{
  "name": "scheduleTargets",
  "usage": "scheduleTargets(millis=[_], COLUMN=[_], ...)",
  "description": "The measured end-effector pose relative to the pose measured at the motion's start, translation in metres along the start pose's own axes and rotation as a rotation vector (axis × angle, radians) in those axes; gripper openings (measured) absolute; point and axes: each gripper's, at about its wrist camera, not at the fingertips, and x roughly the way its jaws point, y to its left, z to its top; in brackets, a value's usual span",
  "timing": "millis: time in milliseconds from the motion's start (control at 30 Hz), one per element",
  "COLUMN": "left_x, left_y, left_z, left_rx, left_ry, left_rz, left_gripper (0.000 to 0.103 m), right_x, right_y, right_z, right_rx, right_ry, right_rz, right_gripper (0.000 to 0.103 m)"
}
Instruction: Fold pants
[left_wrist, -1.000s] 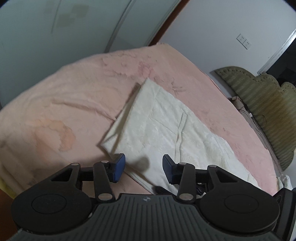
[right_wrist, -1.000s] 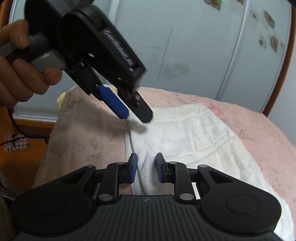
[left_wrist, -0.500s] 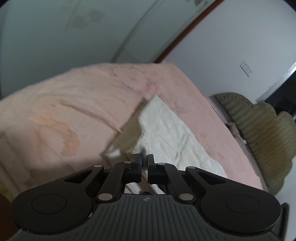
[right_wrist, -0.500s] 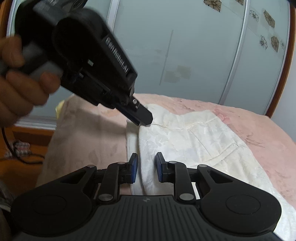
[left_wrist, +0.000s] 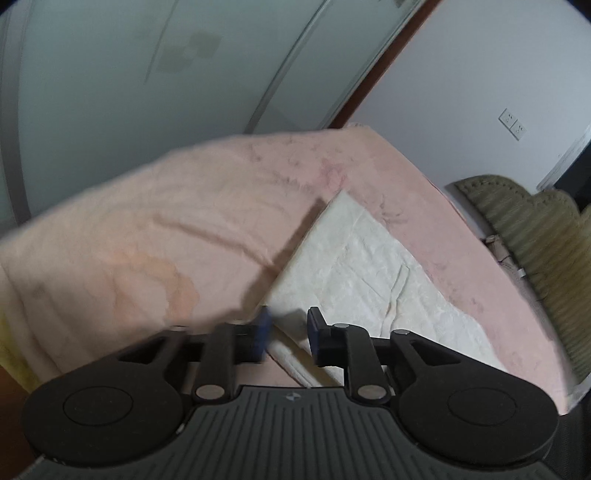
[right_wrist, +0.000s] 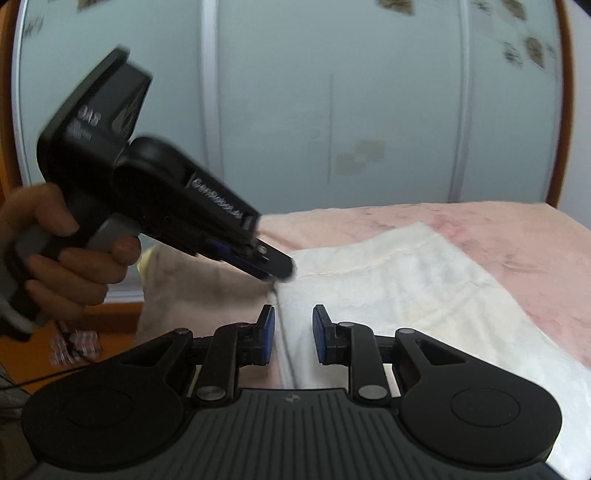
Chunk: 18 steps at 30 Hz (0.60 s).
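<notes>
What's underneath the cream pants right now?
The cream pants lie flat on a pink blanket that spreads out on every visible side. Whatever sits beneath the blanket, or directly under the fabric, is covered and cannot be seen.

The left claw, gripped by a hand, angles downward, its jaws just reopened slightly. The right claw stands narrowly parted.
</notes>
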Motion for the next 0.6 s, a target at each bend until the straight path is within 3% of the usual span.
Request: scheduleTargets(millis=[100, 200, 267, 300, 367, 467, 567, 600], left_x=[-0.001, -0.009, -0.017, -0.018, -0.014, 0.0, 0.014, 0.018], left_y=[-0.008, -0.021, -0.04, -0.052, -0.075, -0.118, -0.167, -0.181], left_z=[-0.004, -0.009, -0.011, -0.012, -0.014, -0.026, -0.053, -0.063], left_rx=[0.046, 0.111, 0.21, 0.253, 0.303, 0.38, 0.539, 0.604], left_ry=[-0.007, -0.079, -0.146, -0.161, -0.157, -0.108, -0.092, -0.101], left_rz=[0.049, 0.154, 0.175, 0.156, 0.085, -0.049, -0.132, -0.141], left_gripper=[0.032, 0.031, 0.032, 0.032, 0.043, 0.057, 0.061, 0.065], right_x=[0.011, -0.007, -0.038, -0.057, -0.098, -0.166, -0.234, -0.253], right_y=[-0.016, -0.02, -0.026, -0.032, -0.051, -0.082, -0.104, -0.11], right_z=[-0.016, -0.019, -0.02, -0.023, -0.037, -0.076, -0.128, -0.148], right_rx=[0.089, 0.151, 0.14, 0.153, 0.23, 0.389, 0.579, 0.641], right_ry=[0.086, 0.031, -0.057, -0.095, -0.151, -0.181, -0.179, -0.16], right_rz=[0.008, 0.059, 0.013, -0.037, -0.163, -0.432, -0.666, -0.743], right_gripper=[0.023, 0.025, 0.025, 0.025, 0.026, 0.034, 0.047, 0.057])
